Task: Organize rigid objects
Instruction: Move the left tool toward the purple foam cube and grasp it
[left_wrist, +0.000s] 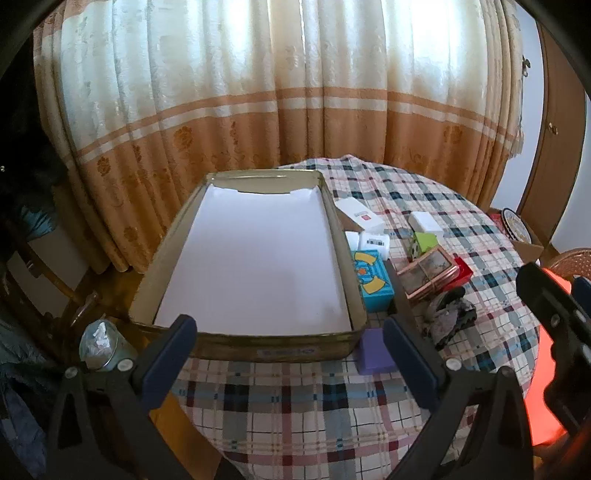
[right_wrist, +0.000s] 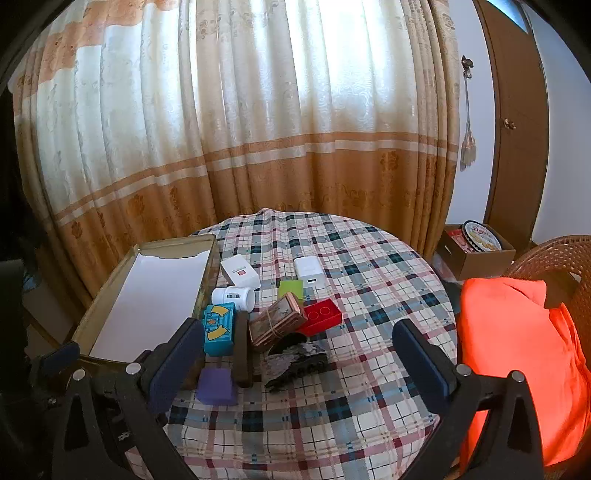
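Left wrist view shows the left gripper (left_wrist: 290, 354) angled downward, jaws spread wide and empty, over the near wall of the paper-lined tin tray (left_wrist: 273, 349), whose label is blurred. Right of it, the right gripper (right_wrist: 295, 356) hangs equally spread above the small boxes (right_wrist: 219, 328), with a dark, hard-to-identify lump (right_wrist: 299, 360) between its fingers on the plaid tablecloth (right_wrist: 369, 280).

Home living rm: floor-length patterned curtains (right_wrist: 258, 147), plaid cloth on round counter (right_wrist: 369, 266), wicker chair (right_wrist: 554, 254), wooden door (right_wrist: 517, 110).
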